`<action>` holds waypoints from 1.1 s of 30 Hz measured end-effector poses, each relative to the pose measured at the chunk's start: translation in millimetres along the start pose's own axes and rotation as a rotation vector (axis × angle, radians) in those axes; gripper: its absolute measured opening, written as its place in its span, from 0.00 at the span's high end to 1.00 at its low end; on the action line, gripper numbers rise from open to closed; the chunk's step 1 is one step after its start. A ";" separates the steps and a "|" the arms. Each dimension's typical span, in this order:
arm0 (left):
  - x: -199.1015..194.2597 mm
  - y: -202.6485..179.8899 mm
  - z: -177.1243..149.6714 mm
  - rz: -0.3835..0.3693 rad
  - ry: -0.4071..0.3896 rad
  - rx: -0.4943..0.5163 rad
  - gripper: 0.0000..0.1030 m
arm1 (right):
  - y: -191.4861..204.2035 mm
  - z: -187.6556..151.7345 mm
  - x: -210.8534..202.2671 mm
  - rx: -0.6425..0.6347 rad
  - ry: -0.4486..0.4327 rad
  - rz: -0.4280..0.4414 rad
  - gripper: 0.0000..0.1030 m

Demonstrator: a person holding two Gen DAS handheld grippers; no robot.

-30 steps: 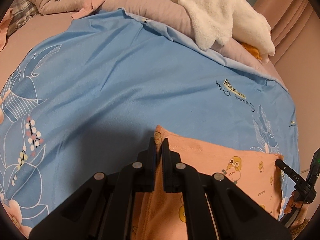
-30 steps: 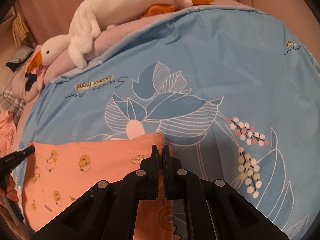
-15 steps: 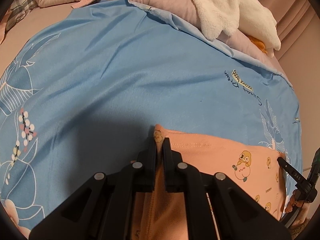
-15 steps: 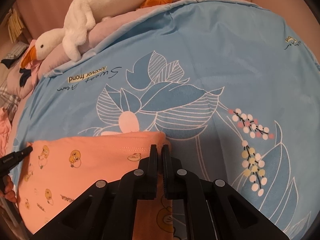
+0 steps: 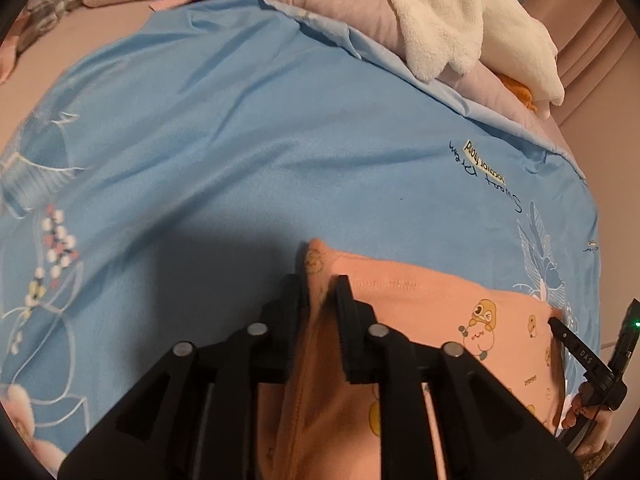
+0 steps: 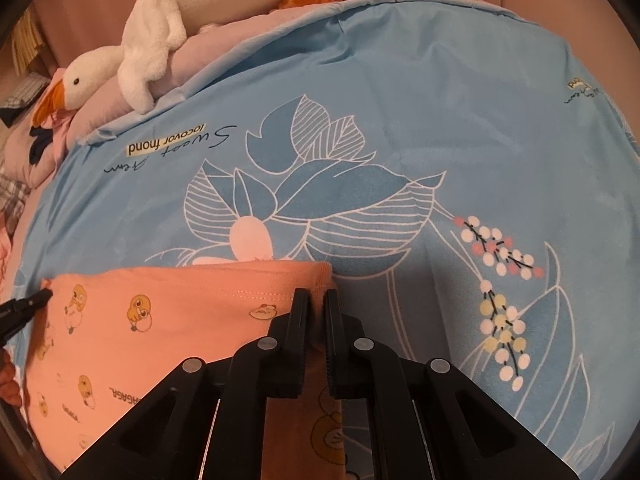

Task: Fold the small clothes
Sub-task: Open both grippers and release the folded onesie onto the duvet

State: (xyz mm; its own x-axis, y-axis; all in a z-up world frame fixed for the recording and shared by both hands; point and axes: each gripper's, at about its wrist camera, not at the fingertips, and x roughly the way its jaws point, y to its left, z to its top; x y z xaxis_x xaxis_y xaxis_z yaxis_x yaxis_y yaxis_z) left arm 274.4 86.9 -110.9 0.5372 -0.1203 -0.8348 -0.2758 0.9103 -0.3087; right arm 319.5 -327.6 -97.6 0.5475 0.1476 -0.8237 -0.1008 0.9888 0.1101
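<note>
Peach garment [image 5: 432,312], soft knit with duck print, folded flat on blue floral bedspread [image 5: 280,152]. Left gripper [image 5: 320,292] at one top corner, jaws opening, cloth between them, pads off it. Right gripper [image 6: 316,304] pinched on opposite corner. Plush white goose [image 6: 152,40] atop pink bedding [image 6: 208,52] behind.

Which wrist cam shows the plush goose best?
Right wrist. The plush goose shows nearly whole there: head, orange beak, body, lying on the pink pillow. The left wrist view catches only its white fleecy body at the top edge; no head.
</note>
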 end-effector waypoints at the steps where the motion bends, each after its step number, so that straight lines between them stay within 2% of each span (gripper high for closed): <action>1: -5.7 -1.5 -1.0 -0.003 -0.016 0.009 0.74 | 2.9 -0.6 -3.2 -0.011 -0.007 -0.020 0.84; 2: -13.0 -3.2 -1.7 -0.010 -0.033 0.019 0.68 | 5.9 -1.4 -8.0 -0.027 -0.020 -0.045 0.63; 4: -30.6 -7.2 -3.7 -0.011 -0.065 0.035 0.46 | 9.4 -2.4 -21.0 -0.039 -0.057 -0.076 0.39; 7: -61.8 -14.5 -8.7 -0.016 -0.124 0.068 0.33 | 10.1 -1.5 -47.8 -0.021 -0.114 -0.050 0.38; 10: -96.4 -17.9 -17.6 -0.039 -0.170 0.093 0.20 | 14.7 -4.3 -78.8 -0.029 -0.175 -0.043 0.29; 15: -137.5 -18.2 -39.4 -0.071 -0.215 0.106 0.11 | 23.4 -16.0 -123.3 -0.050 -0.252 -0.017 0.24; 19: -146.7 -12.5 -61.7 -0.092 -0.201 0.102 0.10 | 23.1 -33.1 -144.9 -0.027 -0.277 0.029 0.22; 25: -135.3 5.7 -105.0 -0.062 -0.127 0.088 0.10 | 17.7 -69.9 -154.3 0.030 -0.271 0.076 0.21; 28: -121.8 17.5 -125.6 -0.061 -0.068 0.055 0.10 | 11.6 -90.0 -151.5 0.072 -0.249 0.093 0.21; 33: -104.0 30.3 -147.2 -0.085 -0.021 -0.001 0.12 | 2.0 -119.9 -136.0 0.142 -0.186 0.122 0.21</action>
State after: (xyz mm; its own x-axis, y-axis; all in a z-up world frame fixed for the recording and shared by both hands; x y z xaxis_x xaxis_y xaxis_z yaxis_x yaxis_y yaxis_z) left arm 92.8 68.6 -100.6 0.5753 -0.1884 -0.7960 -0.2295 0.8969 -0.3781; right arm 145.3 -348.5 -52.1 0.6830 0.2542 -0.6847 -0.0646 0.9548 0.2900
